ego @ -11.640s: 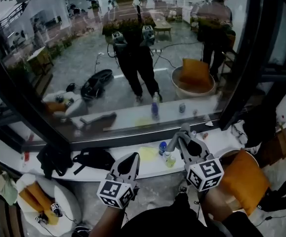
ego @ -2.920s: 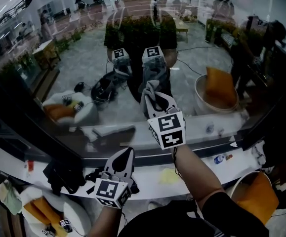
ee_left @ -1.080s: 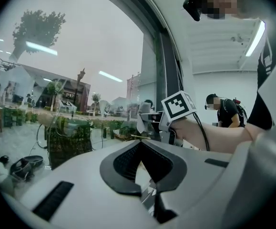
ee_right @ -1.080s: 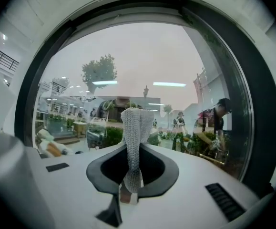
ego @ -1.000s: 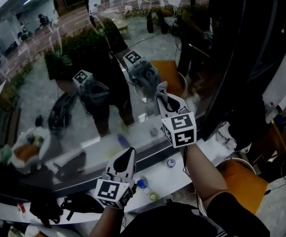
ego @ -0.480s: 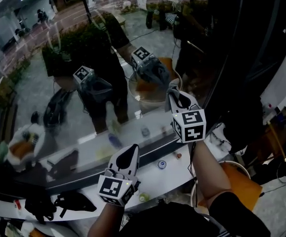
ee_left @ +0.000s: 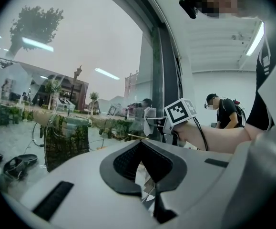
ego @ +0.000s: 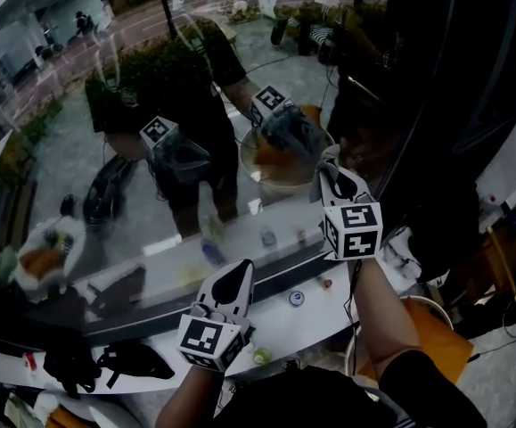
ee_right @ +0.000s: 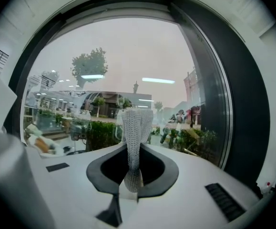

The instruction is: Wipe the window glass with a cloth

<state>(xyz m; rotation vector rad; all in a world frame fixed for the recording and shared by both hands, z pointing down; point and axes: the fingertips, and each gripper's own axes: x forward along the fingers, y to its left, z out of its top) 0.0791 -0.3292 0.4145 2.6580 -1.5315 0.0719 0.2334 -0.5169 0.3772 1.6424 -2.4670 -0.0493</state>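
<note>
The window glass [ego: 70, 159] fills the head view and reflects me and both grippers. My right gripper [ego: 331, 169] is raised against the pane near its right side, shut on a pale waffle-knit cloth [ego: 328, 155]. In the right gripper view the cloth [ee_right: 137, 132] stands up from the shut jaws of the right gripper [ee_right: 134, 178], its top flattened on the glass [ee_right: 128, 66]. My left gripper [ego: 236, 277] hangs lower, over the sill and short of the pane. Its jaws stand together with nothing between them in the left gripper view [ee_left: 146, 187].
A dark window frame [ego: 436, 105] rises just right of the cloth. Below the pane runs a white sill [ego: 329, 306] with small bottles [ego: 296, 298] and a black bag [ego: 133, 361]. An orange cushion [ego: 431, 333] lies at lower right. A person [ee_left: 225, 113] stands behind.
The right gripper has slid the cloth rightward along the glass, closer to the dark frame. The left gripper has stayed low over the sill.
</note>
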